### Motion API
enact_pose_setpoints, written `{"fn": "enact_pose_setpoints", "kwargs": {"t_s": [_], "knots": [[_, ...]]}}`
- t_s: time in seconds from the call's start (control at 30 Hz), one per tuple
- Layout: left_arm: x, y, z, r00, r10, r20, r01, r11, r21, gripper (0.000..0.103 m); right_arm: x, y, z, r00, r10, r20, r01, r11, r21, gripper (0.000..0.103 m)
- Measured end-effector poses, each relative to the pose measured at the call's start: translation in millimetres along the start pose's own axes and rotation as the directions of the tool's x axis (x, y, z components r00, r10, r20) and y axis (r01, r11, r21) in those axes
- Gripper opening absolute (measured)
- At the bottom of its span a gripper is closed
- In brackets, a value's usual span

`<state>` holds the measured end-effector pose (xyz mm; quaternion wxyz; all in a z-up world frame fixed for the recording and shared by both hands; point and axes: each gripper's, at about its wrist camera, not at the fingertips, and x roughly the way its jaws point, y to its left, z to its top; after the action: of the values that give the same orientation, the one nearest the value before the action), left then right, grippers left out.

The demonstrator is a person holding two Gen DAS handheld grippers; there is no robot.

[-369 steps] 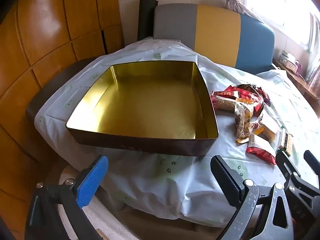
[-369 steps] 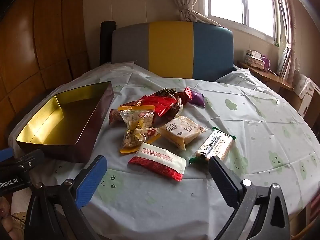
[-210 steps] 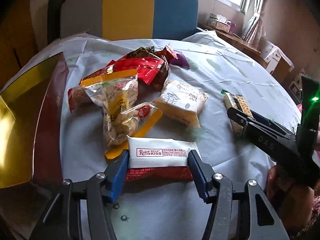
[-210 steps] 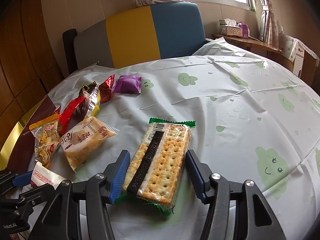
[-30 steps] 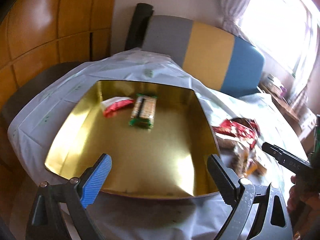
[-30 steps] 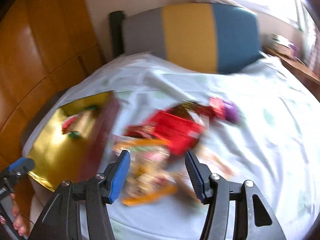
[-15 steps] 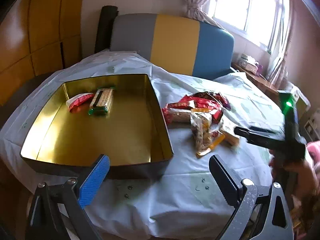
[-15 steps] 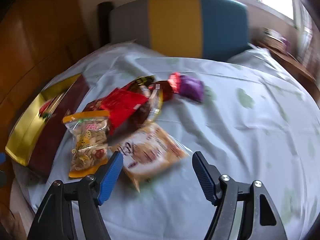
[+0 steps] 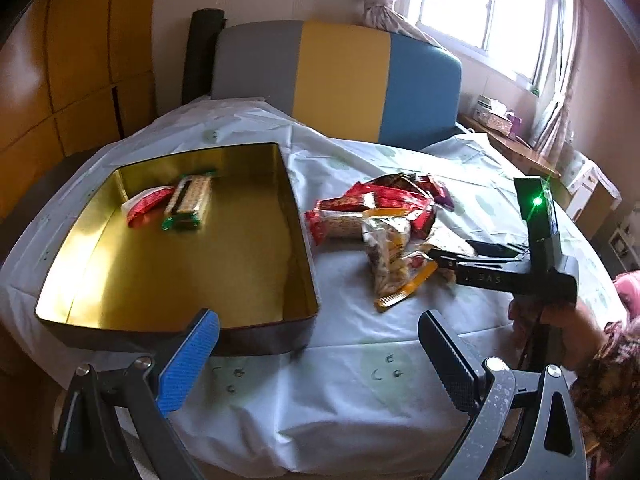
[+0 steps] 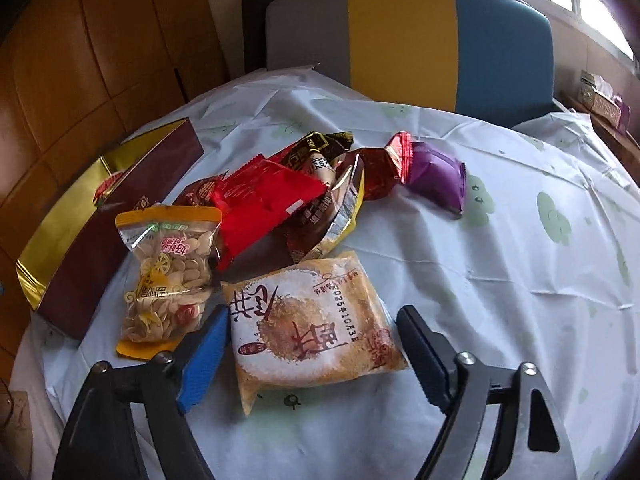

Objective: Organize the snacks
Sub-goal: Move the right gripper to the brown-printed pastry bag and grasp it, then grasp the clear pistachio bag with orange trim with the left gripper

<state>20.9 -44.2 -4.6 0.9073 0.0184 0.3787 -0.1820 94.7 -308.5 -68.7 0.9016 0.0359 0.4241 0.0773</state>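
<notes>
the right gripper (image 10: 308, 344) has just been opening; its jaws stand wide around the orange snack bag (image 10: 312, 320) on the table (image 10: 520, 280), not pressing. the left gripper (image 9: 320, 352) is wide and empty near the gold tin (image 9: 180, 256), which holds two packets.

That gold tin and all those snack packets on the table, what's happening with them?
A person with a clamp-like gripper in each hand is sorting snacks into the gold tin. A cracker pack and a red-and-white packet already lie inside. The right gripper, its jaws just opened wider, now straddles an orange-and-white pastry packet without squeezing it. The left gripper hangs open and empty by the tin's near edge. The remaining packets sit heaped beside the tin.
</notes>
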Motion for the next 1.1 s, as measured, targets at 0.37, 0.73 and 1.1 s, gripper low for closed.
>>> {"fn": "enact_pose_setpoints", "kwargs": {"t_s": [0.37, 0.73, 1.1], "knots": [[37, -53, 33, 0.997, -0.06, -0.051, 0.063, 0.997, 0.051, 0.1, -21, -45, -21, 0.98, -0.182, 0.08, 0.154, 0.95, 0.272, 0.072], [111, -83, 49, 0.988, 0.052, -0.147, -0.047, 0.998, 0.035, 0.1, -18, -50, -22, 0.981, -0.167, 0.095, 0.133, 0.946, 0.296, 0.073], [141, -92, 38, 0.991, 0.069, -0.116, -0.057, 0.992, 0.109, 0.079, -21, -54, -25, 0.983, -0.151, 0.106, 0.112, 0.945, 0.308, 0.074]]}}
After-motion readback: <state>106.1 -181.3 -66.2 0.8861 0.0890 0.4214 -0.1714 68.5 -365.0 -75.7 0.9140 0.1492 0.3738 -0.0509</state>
